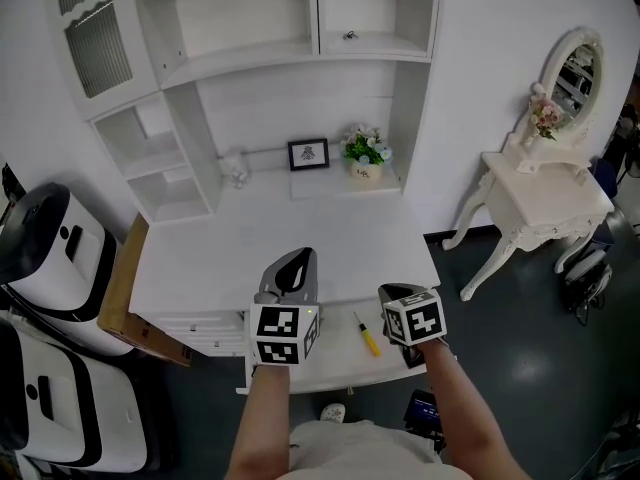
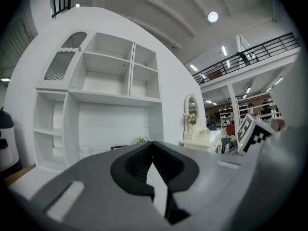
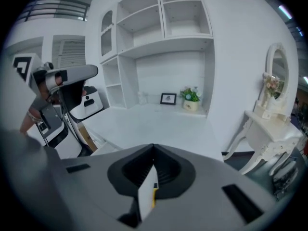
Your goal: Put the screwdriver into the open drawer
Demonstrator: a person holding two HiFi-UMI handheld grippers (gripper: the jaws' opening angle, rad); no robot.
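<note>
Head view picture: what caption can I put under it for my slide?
Left gripper and right gripper hover over the open drawer, yellow screwdriver lying inside.

Two grey moulded housings are seen, the left gripper (image 1: 299, 255) and the right gripper (image 3: 153, 147), each lined with black ribbed padding round the jaws. A white marker cube (image 1: 283, 334) printed with black squares is mounted on each. Cream clothing (image 1: 350, 453) and a white shoe (image 1: 333, 411) are worn.
</note>
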